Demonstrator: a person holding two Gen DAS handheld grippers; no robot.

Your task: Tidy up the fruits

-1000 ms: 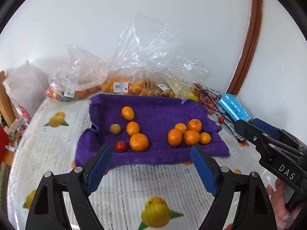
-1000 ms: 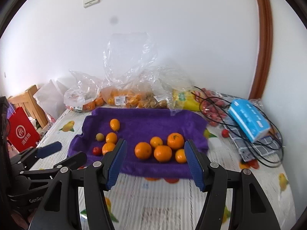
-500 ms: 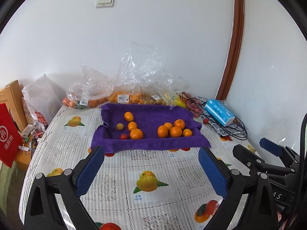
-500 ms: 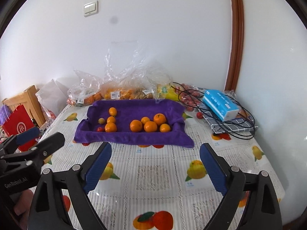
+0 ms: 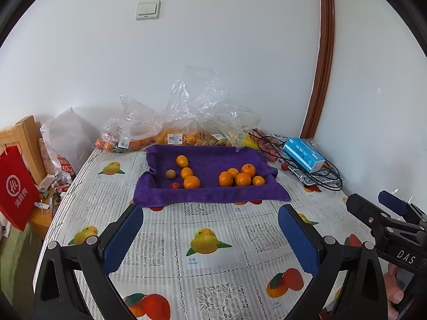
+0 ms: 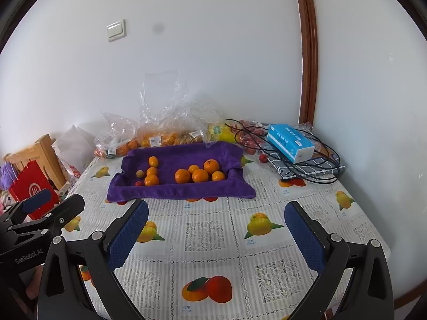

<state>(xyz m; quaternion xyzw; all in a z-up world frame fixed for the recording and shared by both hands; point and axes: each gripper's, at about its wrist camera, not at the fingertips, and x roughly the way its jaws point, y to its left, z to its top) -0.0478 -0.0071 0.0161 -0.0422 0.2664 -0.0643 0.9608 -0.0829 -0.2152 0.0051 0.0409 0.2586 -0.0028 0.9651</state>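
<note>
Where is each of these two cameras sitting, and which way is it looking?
Left wrist view: on the left gripper, looking along its open fingers at the purple towel with oranges; the right gripper pokes in.
Right wrist view: on the right gripper, whose jaws are opening with nothing between them, facing the same towel; the left gripper pokes in.
Both share the towel, the bags and the blue box.
</note>
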